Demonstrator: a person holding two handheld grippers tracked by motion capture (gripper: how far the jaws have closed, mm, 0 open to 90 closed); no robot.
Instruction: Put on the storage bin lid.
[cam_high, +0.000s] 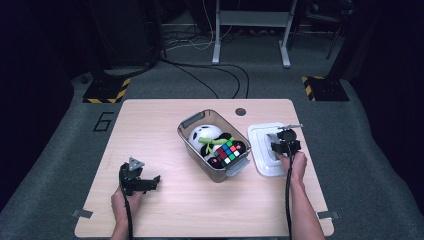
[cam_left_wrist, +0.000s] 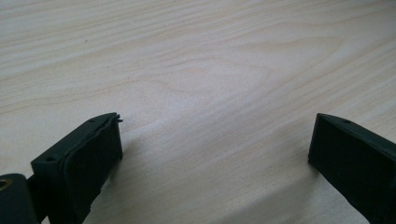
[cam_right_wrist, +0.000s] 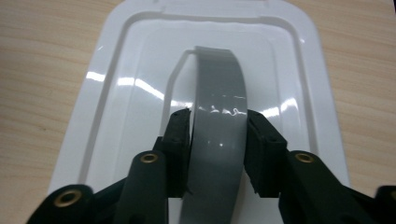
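A white plastic lid (cam_high: 265, 150) (cam_right_wrist: 140, 84) lies flat on the wooden table right of a clear grey bin (cam_high: 197, 121). The lid carries a grey arched handle (cam_right_wrist: 219, 140) along its middle. My right gripper (cam_high: 285, 142) (cam_right_wrist: 218, 135) is shut on that handle, one jaw pressed against each side. The bin holds a white and black ball (cam_high: 204, 134), a green piece (cam_high: 212, 143) and a colourful puzzle cube (cam_high: 229, 151). My left gripper (cam_high: 142, 181) (cam_left_wrist: 215, 140) rests open over bare tabletop at the front left, nothing between its jaws.
The table (cam_high: 150, 125) has a round cable hole (cam_high: 240, 112) at the back. Beyond it the floor holds cables, two stands with yellow-black striped bases (cam_high: 106, 91) and a grey frame (cam_high: 252, 20).
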